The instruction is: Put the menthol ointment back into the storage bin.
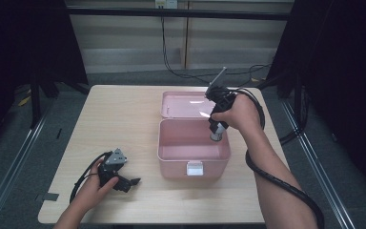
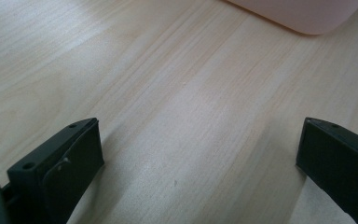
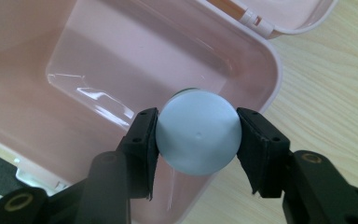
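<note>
Over open pink box, white-capped bottle clamped by right gripper; left gripper rested on table, jaws wide.

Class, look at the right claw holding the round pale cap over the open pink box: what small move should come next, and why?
Probably lower the right claw a little: the pale blue capped item is clamped above the open pink box, not resting inside.

Pale pink box with a white latch, pale pink lid, pale grey-blue round cap, black grippers, light wood-grain table, black cable, grey three-cornered plate, grey floor
</note>
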A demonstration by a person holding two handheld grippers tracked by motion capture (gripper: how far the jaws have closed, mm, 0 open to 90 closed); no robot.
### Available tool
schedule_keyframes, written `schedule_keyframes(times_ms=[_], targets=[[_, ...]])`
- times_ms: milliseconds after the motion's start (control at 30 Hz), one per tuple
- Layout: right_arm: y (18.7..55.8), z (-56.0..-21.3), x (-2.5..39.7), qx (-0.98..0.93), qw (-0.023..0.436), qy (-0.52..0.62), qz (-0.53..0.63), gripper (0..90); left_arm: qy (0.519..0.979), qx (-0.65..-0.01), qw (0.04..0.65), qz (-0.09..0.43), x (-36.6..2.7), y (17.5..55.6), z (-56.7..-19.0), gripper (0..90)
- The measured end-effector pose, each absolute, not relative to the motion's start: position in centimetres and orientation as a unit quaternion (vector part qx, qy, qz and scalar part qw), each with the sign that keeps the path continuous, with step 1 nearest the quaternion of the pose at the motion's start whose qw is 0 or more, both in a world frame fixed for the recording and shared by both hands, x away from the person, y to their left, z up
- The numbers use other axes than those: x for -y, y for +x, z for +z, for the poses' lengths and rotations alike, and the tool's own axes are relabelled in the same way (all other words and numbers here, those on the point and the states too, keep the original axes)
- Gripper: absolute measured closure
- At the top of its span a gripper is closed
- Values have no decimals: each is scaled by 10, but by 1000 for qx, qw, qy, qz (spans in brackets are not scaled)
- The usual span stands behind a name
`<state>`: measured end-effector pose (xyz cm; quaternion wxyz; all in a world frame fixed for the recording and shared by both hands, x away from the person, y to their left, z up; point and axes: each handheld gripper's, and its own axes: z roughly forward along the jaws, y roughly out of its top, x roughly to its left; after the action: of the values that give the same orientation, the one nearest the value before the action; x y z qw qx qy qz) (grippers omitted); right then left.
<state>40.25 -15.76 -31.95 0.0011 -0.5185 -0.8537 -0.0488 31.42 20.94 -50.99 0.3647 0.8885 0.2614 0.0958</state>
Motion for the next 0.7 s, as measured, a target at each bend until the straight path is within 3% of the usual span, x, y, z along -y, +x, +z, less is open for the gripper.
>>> schedule_keyframes(times_ms=[700], targets=[[415,-347,147,836,-15,-545,-60,507,889,-263,364,95,-209,314,-510,0]])
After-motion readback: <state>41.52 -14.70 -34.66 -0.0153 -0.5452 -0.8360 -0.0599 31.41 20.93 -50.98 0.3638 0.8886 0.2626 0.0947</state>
